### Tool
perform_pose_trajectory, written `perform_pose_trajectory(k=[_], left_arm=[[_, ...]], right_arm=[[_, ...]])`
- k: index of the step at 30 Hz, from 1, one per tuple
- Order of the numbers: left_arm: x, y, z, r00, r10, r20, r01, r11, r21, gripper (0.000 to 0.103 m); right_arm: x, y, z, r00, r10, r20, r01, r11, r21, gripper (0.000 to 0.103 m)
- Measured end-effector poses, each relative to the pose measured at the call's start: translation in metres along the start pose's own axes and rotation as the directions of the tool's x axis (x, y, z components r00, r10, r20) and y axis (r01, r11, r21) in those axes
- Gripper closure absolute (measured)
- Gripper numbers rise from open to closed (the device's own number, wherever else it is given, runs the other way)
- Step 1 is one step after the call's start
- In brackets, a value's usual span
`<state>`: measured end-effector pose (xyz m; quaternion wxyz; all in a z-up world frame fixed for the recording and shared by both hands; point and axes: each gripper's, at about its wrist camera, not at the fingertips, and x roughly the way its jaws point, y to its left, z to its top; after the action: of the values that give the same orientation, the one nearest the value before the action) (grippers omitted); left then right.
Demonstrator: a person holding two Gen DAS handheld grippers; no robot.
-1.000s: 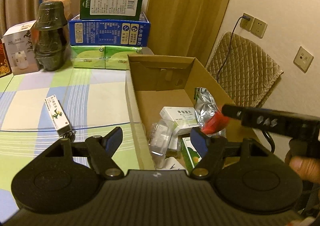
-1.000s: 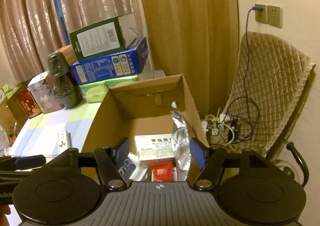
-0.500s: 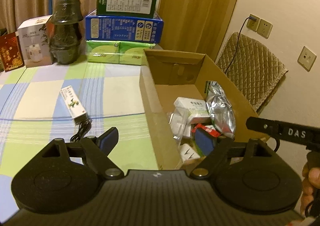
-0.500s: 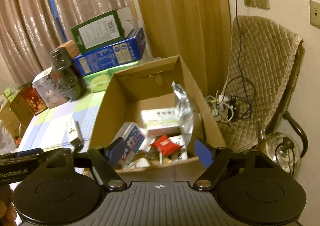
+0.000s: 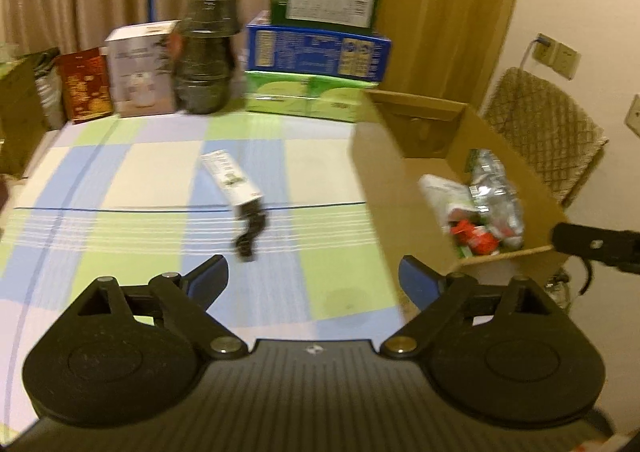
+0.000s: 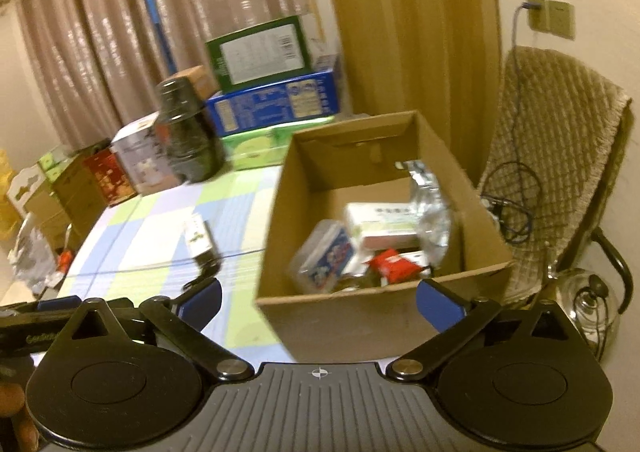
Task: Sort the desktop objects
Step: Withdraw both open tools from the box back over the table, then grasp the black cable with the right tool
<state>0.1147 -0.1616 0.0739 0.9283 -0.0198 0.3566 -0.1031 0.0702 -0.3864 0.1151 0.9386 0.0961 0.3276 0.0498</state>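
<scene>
An open cardboard box (image 5: pixel 372 180) (image 6: pixel 280 212) stands at the table's right edge. Inside lie a red packet (image 5: pixel 474 238) (image 6: pixel 394 262), a silver foil bag (image 5: pixel 494 192) (image 6: pixel 430 204), a white medicine carton (image 6: pixel 380 224) and a blue-lidded plastic case (image 6: pixel 326 256). A small white box (image 5: pixel 232 180) (image 6: pixel 198 234) with a black cable (image 5: pixel 250 234) lies on the checked cloth. My left gripper (image 5: pixel 314 280) hangs over the cloth, jaws opening, nothing between them. My right gripper (image 6: pixel 318 300) faces the box's near wall, jaws opening and empty.
Stacked green and blue cartons (image 5: pixel 316 52), a dark jar (image 5: pixel 208 56), a white appliance box (image 5: pixel 140 72) and a red box (image 5: pixel 86 88) line the table's back. A quilted chair (image 6: pixel 560 156) with cables and a metal kettle (image 6: pixel 586 308) stand right of the box.
Both grippers pulled back out of the cardboard box and opened wide. The left view swung left over the cloth. The red packet now lies in the box.
</scene>
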Motion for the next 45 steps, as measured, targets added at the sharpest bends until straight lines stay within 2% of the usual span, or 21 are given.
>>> perform_pose_trajectory(k=[10,18,23,32,36,40,45], left_arm=[[-0.015,0.076,-0.014,0.992,0.124,-0.006,-0.124,0.989,-0.085,0.010],[-0.015,0.120,-0.013,0.983,0.185,-0.003,-0.184,0.976,-0.118,0.007],[-0.001,0.143,-0.012,0.976,0.216,-0.018,-0.216,0.969,-0.120,0.005],[0.040,0.176,-0.013,0.969,0.238,-0.058,-0.243,0.964,-0.106,0.005],[0.061,0.190,-0.014,0.969,0.238,-0.073,-0.245,0.963,-0.114,0.005],[0.081,0.198,-0.012,0.966,0.242,-0.087,-0.251,0.961,-0.115,0.005],[0.107,0.205,-0.005,0.972,0.212,-0.098,-0.225,0.963,-0.145,0.005]], right_arm=[[0.010,0.055,-0.016,0.998,0.062,-0.013,-0.063,0.994,-0.094,0.002],[0.036,0.101,-0.025,0.990,0.130,-0.050,-0.136,0.981,-0.139,0.002],[0.064,0.129,-0.032,0.982,0.167,-0.092,-0.181,0.969,-0.170,0.002],[0.136,0.159,-0.033,0.975,0.169,-0.141,-0.197,0.957,-0.211,0.003],[0.171,0.162,-0.034,0.973,0.168,-0.162,-0.201,0.954,-0.224,0.016],[0.207,0.160,-0.039,0.974,0.148,-0.172,-0.188,0.950,-0.248,0.024],[0.241,0.159,-0.037,0.969,0.144,-0.200,-0.191,0.951,-0.243,0.038]])
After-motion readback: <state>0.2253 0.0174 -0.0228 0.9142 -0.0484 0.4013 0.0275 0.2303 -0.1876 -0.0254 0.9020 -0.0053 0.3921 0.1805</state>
